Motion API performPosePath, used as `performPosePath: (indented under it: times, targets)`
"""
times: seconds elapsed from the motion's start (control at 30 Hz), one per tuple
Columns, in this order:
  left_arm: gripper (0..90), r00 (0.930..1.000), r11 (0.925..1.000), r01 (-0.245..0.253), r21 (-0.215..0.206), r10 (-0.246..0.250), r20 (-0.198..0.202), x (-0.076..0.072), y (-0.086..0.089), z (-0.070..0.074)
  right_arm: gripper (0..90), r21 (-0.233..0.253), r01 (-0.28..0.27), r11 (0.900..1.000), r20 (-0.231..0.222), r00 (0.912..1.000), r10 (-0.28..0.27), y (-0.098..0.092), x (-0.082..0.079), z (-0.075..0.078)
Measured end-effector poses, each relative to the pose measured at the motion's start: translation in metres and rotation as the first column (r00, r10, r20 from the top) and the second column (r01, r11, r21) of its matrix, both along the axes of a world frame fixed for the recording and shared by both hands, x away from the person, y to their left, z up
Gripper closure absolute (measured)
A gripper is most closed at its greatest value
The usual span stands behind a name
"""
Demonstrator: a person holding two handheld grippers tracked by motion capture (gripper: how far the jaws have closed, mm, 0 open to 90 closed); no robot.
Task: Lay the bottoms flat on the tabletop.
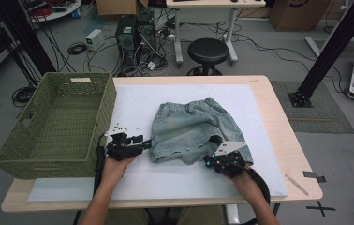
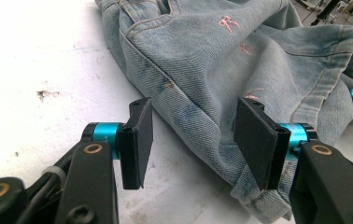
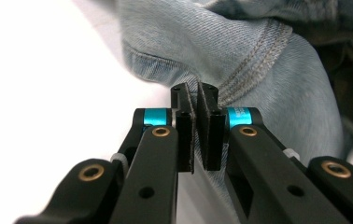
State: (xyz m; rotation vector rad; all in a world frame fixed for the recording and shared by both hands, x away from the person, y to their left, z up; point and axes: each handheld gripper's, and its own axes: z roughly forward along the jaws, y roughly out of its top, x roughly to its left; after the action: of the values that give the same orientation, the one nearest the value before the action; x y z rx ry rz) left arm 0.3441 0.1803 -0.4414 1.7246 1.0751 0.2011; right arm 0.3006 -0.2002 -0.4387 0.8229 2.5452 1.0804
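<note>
Lying rumpled on the white mat of the bench, the denim shorts sat near its middle, to the right of the green woven basket. Their gathered waistband faced the far edge and the leg openings faced the person, so the long axis ran roughly from far to near, slightly slanted. The right leg was folded up over itself, and a dark gap under that fold hid whatever lay inside it. The near hem on that side was covered by the right claw and its grey plate.

In the right gripper view the right claw had its jaws pressed almost together at a stitched hem of the shorts; a thin fold of cloth seemed pinched between them, though the exact grip was hard to make out. The left claw sat at the shorts' near left corner. In the left gripper view its jaws were spread wide, the left claw straddling the hemmed edge of the shorts without closing on it; the right-hand pad lay against the denim.
</note>
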Motion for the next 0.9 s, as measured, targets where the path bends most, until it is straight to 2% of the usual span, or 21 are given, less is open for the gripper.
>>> performPosePath:
  times: [0.13, 0.27, 0.33, 0.37, 0.47, 0.53, 0.57, 0.6, 0.63, 0.67, 0.73, 0.8, 0.87, 0.9]
  targets:
    - [46.2, 1.0000, 1.0000, 0.004, 0.001, -0.004, -0.002, 0.000, 0.000, 0.000, 87.9, 0.036, -0.037, 0.999, -0.011, 0.9992, 0.037, -0.012, -0.017, 0.005]
    - [44.8, 0.9999, 0.9999, 0.011, -0.002, -0.011, -0.008, 0.000, -0.001, 0.000, 90.0, 0.018, -0.063, 0.998, -0.024, 0.9977, 0.064, -0.022, -0.030, 0.008]
    - [44.3, 0.9998, 0.9999, 0.014, -0.005, -0.014, -0.013, 0.001, -0.003, -0.001, 90.0, -0.002, -0.042, 0.999, -0.019, 0.9989, 0.042, -0.026, -0.033, 0.006]
    - [43.9, 0.9998, 0.9998, 0.016, -0.009, -0.016, -0.015, 0.001, -0.004, -0.001, 90.0, 0.008, -0.030, 1.000, -0.022, 0.9993, 0.030, -0.029, -0.033, 0.004]
    - [43.0, 0.9990, 0.9994, 0.031, -0.016, -0.032, -0.031, 0.000, -0.007, -0.002, 87.1, 0.084, -0.013, 0.996, -0.020, 0.9997, 0.015, -0.036, -0.034, 0.005]
    - [42.7, 0.9981, 0.9985, 0.046, -0.029, -0.047, -0.040, 0.000, -0.008, -0.003, 75.3, 0.174, 0.029, 0.984, -0.008, 0.9996, -0.028, -0.045, -0.034, 0.011]
    - [42.7, 0.9975, 0.9980, 0.051, -0.038, -0.053, -0.047, 0.000, -0.009, -0.003, 72.6, 0.213, 0.048, 0.976, 0.002, 0.9988, -0.050, -0.051, -0.034, 0.015]
    - [42.8, 0.9967, 0.9974, 0.058, -0.043, -0.061, -0.054, 0.000, -0.009, -0.003, 70.9, 0.233, 0.080, 0.969, 0.020, 0.9960, -0.087, -0.057, -0.034, 0.017]
    - [42.8, 0.9960, 0.9970, 0.065, -0.043, -0.067, -0.060, 0.000, -0.010, -0.004, 71.4, 0.231, 0.124, 0.965, 0.038, 0.9900, -0.136, -0.063, -0.034, 0.020]
    - [42.8, 0.9953, 0.9967, 0.071, -0.039, -0.073, -0.064, -0.001, -0.011, -0.004, 72.4, 0.201, 0.174, 0.964, 0.049, 0.9810, -0.188, -0.069, -0.034, 0.021]
    - [42.9, 0.9933, 0.9958, 0.084, -0.037, -0.087, -0.076, -0.002, -0.012, -0.006, 73.4, 0.117, 0.271, 0.956, 0.069, 0.9575, -0.280, -0.077, -0.034, 0.018]
    - [42.9, 0.9911, 0.9949, 0.096, -0.030, -0.098, -0.089, -0.002, -0.014, -0.007, 73.3, 0.049, 0.329, 0.943, 0.059, 0.9415, -0.332, -0.082, -0.032, 0.011]
    - [43.1, 0.9882, 0.9938, 0.108, -0.027, -0.110, -0.106, -0.003, -0.017, -0.009, 72.9, -0.017, 0.354, 0.935, 0.052, 0.9341, -0.353, -0.084, -0.029, 0.002]
    - [43.2, 0.9871, 0.9934, 0.113, -0.017, -0.114, -0.112, -0.003, -0.019, -0.010, 72.9, -0.047, 0.372, 0.927, 0.044, 0.9278, -0.371, -0.085, -0.027, -0.005]
